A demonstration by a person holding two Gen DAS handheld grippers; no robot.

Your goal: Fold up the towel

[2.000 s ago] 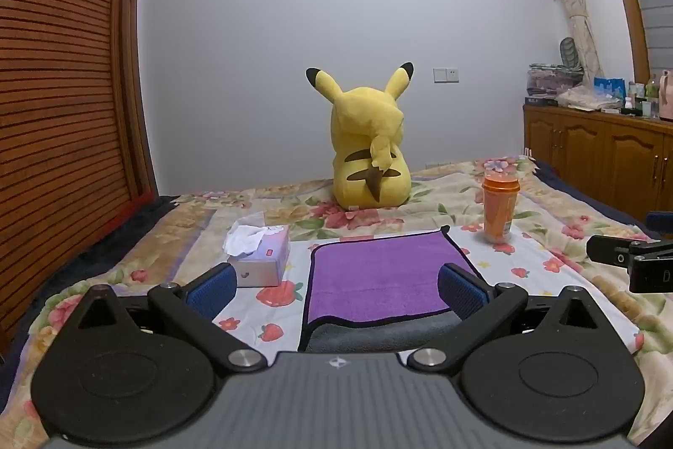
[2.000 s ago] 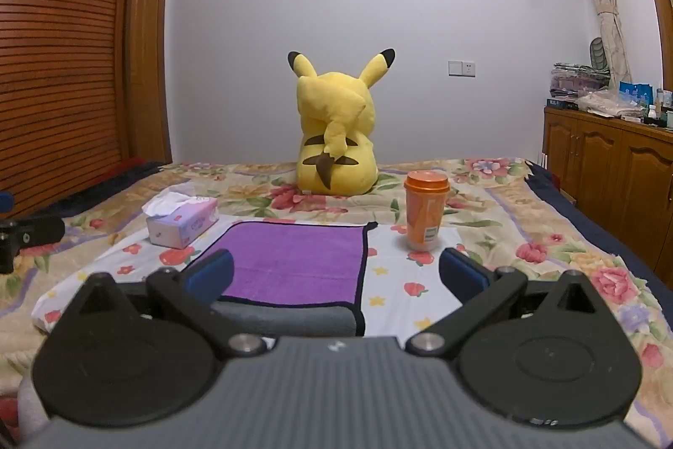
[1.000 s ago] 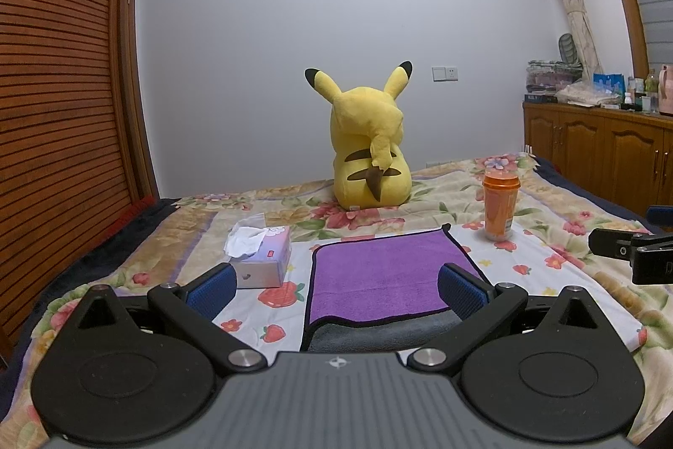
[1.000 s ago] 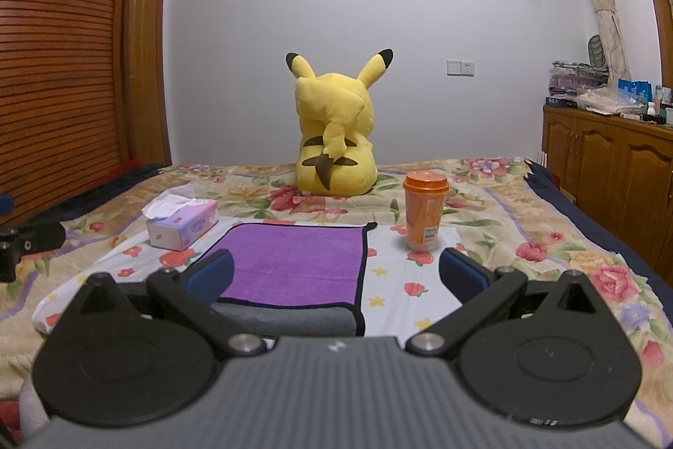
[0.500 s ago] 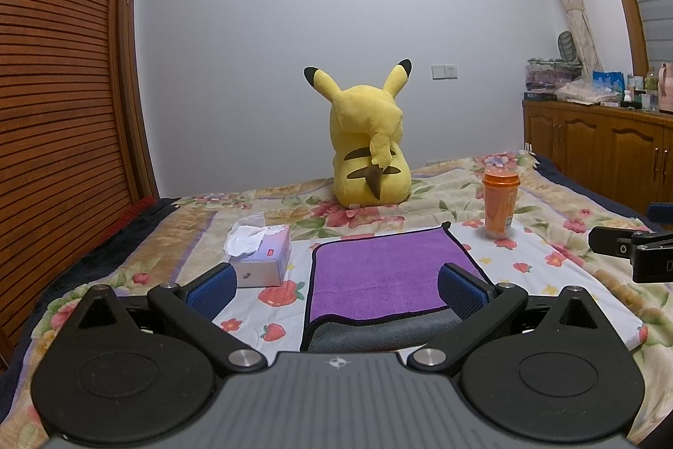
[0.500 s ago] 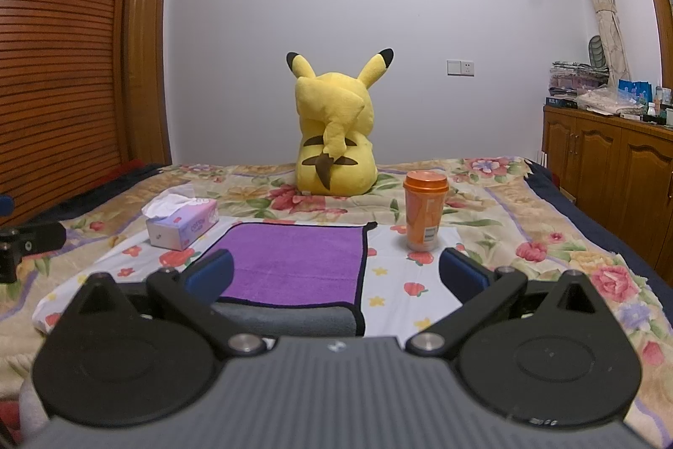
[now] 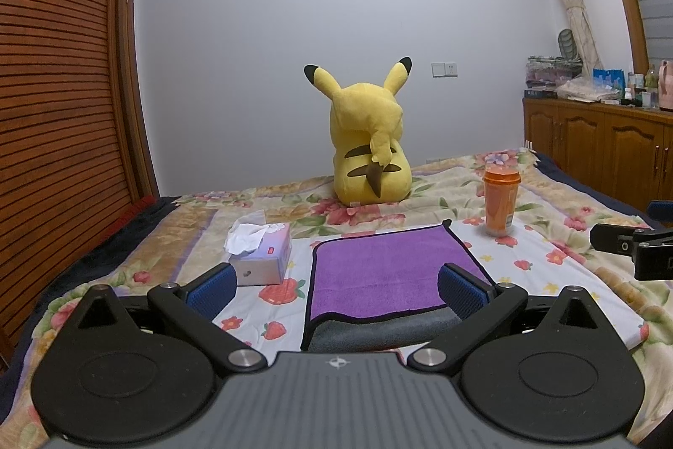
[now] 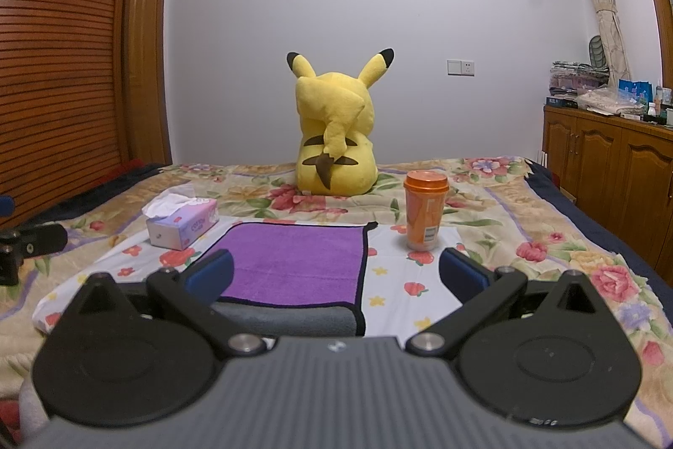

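A purple towel (image 7: 382,270) with a black edge and a grey underside lies folded flat on the flowered bedspread; it also shows in the right wrist view (image 8: 294,264). My left gripper (image 7: 336,287) is open and empty, held just short of the towel's near grey fold. My right gripper (image 8: 336,274) is open and empty, with the towel's near right corner between its fingers. The right gripper also shows at the right edge of the left wrist view (image 7: 631,249).
A tissue box (image 7: 263,255) sits left of the towel. An orange lidded cup (image 7: 499,200) stands to its right. A yellow plush toy (image 7: 368,154) sits behind it. A wooden cabinet (image 7: 610,150) lines the right wall, and a slatted wooden wall (image 7: 54,112) the left.
Both grippers stay open and nearly still. The left view has drifted very slightly; the towel has not moved.
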